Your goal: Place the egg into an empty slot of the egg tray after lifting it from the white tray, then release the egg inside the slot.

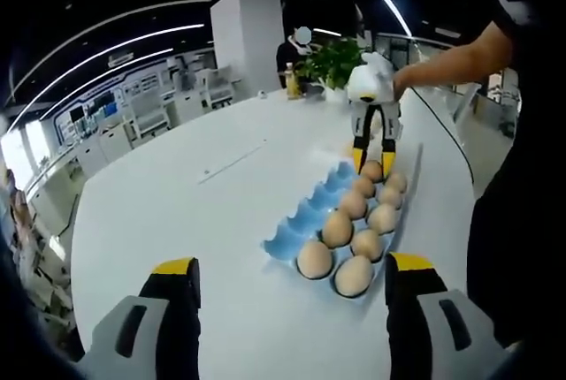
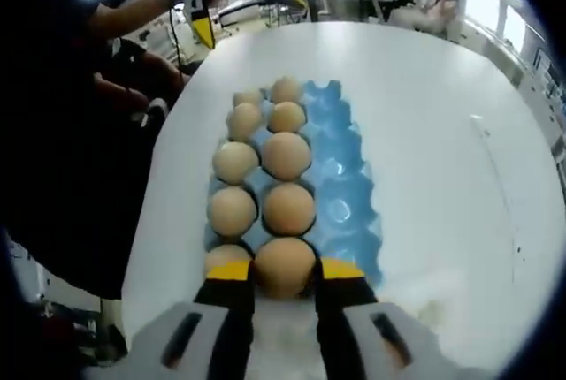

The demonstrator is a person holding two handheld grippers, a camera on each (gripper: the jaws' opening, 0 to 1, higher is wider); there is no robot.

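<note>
Egg (image 2: 284,267), smooth, round and light brown, sits between the right gripper's (image 2: 284,276) two yellow-tipped fingers (image 2: 228,276). The fingers are closed on its sides, grasping it. The egg is at the near end of the tray (image 2: 340,177) in the right gripper view, low over the last slot; whether it rests in the slot cannot be told.

The tray is blue and bumpy, with round cups in three rows. Two rows hold brown eggs: the one by the held egg has four more, and the outer row has five. The third row is bare blue cups. In the left gripper view the same tray (image 1: 305,221) lies ahead, with the right gripper (image 1: 372,161) standing over its far end, fingers pointing down around the egg (image 1: 372,171).

The left gripper (image 1: 292,278) has grey fingers (image 1: 172,287) with yellow tips. They are spread wide apart with nothing between them, and they are well back from the tray.

The surface (image 1: 195,203) is white, smooth and curved at the edge. A person's arm (image 1: 447,62) in a dark sleeve holds the right gripper. A green plant (image 1: 332,60) and a bottle (image 1: 291,81) stand at the far end.
</note>
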